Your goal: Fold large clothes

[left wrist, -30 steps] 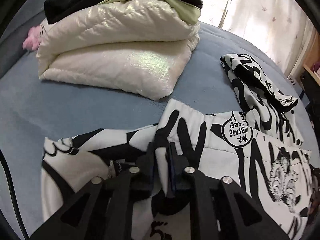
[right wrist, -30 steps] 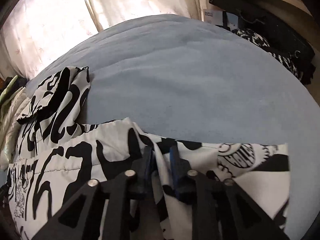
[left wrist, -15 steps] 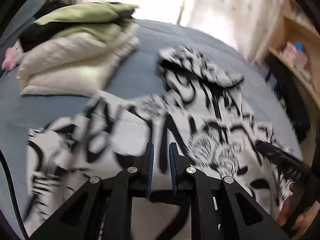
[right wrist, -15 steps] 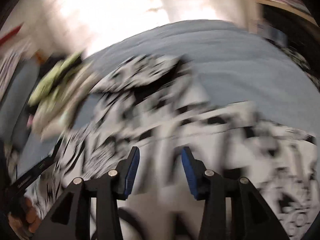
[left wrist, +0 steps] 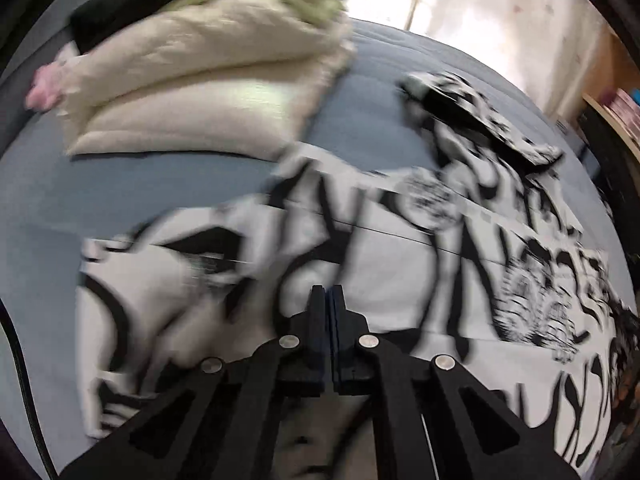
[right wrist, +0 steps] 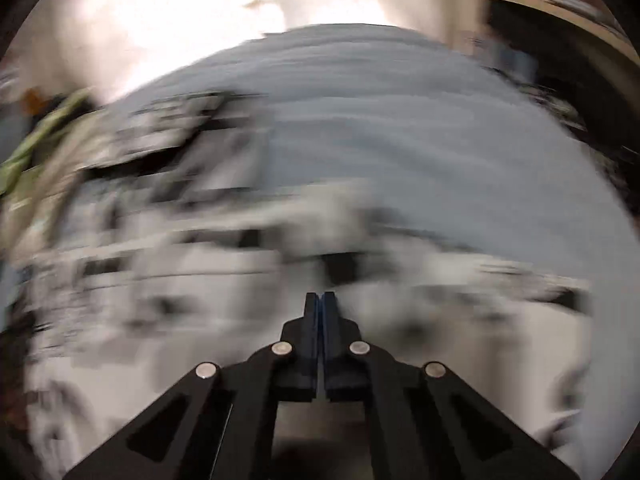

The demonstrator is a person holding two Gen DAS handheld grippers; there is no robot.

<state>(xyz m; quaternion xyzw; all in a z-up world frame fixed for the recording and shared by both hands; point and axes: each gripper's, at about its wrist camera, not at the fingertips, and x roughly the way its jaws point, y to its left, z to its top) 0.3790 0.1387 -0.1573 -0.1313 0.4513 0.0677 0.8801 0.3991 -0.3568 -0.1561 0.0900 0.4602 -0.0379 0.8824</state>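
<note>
Hovering over printed garment (left wrist: 400, 264) on blue bed (left wrist: 80, 184), left gripper (left wrist: 327, 300) jaws pressed together, gripping nothing; folded pile (left wrist: 208, 92) lying beyond.

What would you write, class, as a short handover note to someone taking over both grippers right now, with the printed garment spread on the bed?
Left gripper: jaws shut, nothing between them.
Right gripper: jaws shut, also empty; its view is badly blurred.
The black-and-white printed garment lies spread on the blue bed, its hood at the far end.
A folded pile sits at the bed's far left.
Done: garment laid out and let go.
Left: how far it is folded cannot be told; probably regrip an edge and continue folding, then stack it.
</note>
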